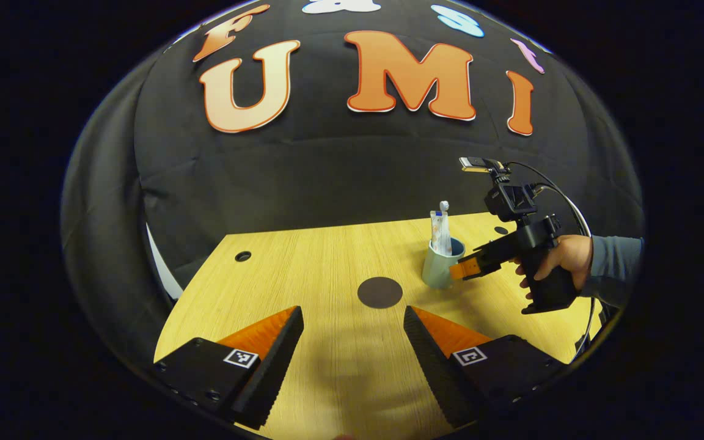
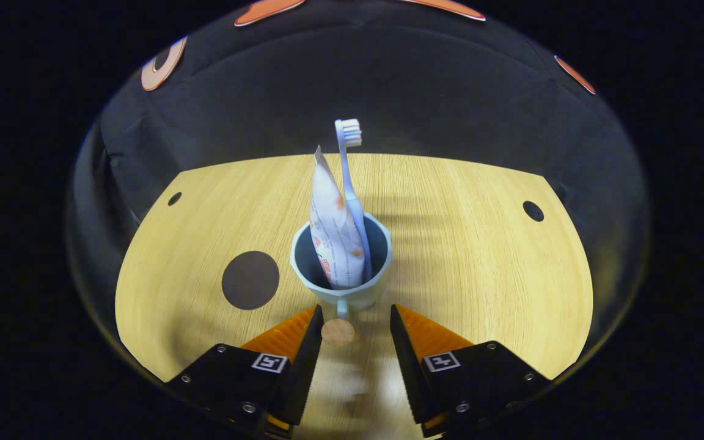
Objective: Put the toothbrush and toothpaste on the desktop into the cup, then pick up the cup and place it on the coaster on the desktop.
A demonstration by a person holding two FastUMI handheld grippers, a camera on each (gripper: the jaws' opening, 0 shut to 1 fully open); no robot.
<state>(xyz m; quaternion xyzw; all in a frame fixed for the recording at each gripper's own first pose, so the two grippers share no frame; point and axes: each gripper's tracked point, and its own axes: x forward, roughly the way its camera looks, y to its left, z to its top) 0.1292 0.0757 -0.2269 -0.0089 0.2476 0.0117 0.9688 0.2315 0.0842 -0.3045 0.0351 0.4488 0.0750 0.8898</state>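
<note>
Right gripper view: open right gripper (image 2: 352, 333) straddles the handle of the pale-blue cup (image 2: 341, 260) holding toothbrush (image 2: 350, 177) and toothpaste (image 2: 332, 229); closing, then carrying to the dark round coaster (image 2: 250, 280), apparently follows.

grey sleeve (image 1: 615, 263), black pistol-grip right gripper (image 1: 457, 269) with looping cable (image 1: 572, 208)
</note>
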